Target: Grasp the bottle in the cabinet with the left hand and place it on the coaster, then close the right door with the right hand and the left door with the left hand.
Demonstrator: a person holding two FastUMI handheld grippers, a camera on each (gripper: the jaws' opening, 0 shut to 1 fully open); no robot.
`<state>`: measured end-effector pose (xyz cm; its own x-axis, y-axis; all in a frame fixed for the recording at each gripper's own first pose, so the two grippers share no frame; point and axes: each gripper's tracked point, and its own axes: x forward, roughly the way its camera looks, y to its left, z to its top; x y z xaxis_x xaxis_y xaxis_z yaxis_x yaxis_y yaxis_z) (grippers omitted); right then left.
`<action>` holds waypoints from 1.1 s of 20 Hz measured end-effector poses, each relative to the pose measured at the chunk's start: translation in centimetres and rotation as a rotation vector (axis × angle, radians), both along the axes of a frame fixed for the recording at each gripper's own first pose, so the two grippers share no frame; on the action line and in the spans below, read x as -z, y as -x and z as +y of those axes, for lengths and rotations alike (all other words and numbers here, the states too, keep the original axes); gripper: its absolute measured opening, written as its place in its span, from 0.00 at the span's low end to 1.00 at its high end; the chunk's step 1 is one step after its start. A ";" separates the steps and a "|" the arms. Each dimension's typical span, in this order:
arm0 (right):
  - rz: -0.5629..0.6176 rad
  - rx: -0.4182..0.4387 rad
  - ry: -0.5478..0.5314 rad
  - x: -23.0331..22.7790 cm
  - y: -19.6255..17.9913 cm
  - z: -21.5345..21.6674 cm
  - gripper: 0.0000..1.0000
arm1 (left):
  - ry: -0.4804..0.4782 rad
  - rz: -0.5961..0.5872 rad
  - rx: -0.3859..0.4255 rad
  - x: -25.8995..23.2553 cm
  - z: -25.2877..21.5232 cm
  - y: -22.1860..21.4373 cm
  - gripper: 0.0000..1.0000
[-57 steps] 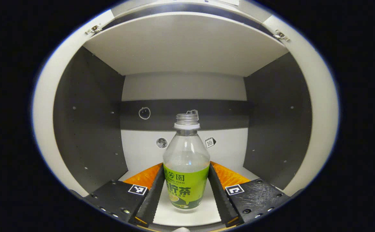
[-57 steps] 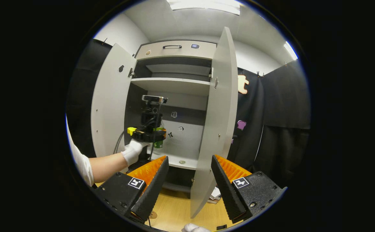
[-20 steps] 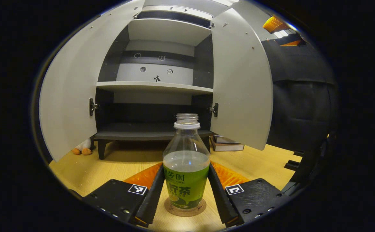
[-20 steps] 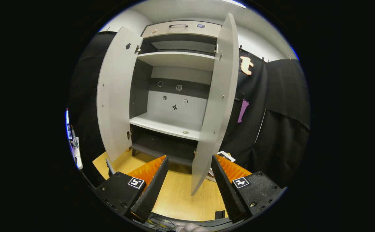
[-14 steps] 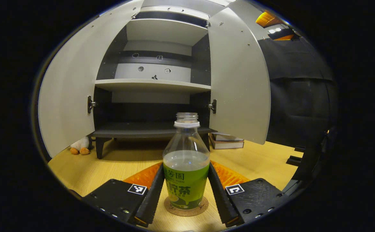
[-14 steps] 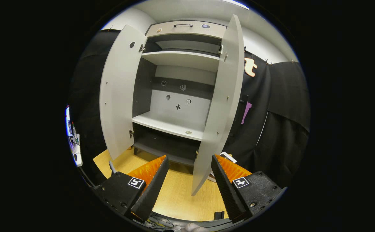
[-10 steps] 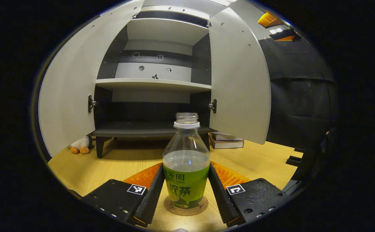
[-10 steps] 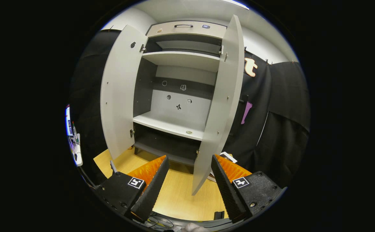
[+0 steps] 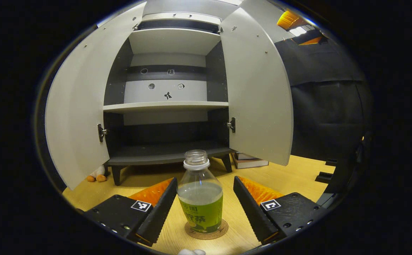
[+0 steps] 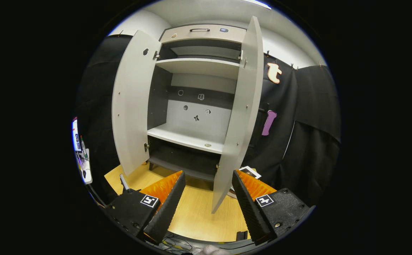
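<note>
Left gripper view: the bottle [image 9: 200, 198] is set on the coaster [image 9: 206, 229], the left hand-held gripper [image 9: 203, 207] spread clear; the right door [image 10: 239, 117] is next, the right hand-held gripper [image 10: 206, 198] held apart, empty.

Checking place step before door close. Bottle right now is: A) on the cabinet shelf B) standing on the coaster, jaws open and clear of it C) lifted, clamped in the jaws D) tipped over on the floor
B: the bottle stands upright on the coaster, with the left gripper open, gaps either side.

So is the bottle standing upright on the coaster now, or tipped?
Upright. In the left gripper view the bottle stands with its open neck up, base on the coaster, and the left gripper is open, fingers clear of it.
</note>
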<state>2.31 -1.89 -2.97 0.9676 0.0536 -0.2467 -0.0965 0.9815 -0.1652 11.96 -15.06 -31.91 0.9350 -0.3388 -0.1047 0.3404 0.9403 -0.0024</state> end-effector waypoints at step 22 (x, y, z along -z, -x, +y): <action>-0.215 -0.007 -0.154 -4.8 3.3 2.3 0.82 | 0.052 -0.117 -0.241 -28.3 13.5 5.4 0.96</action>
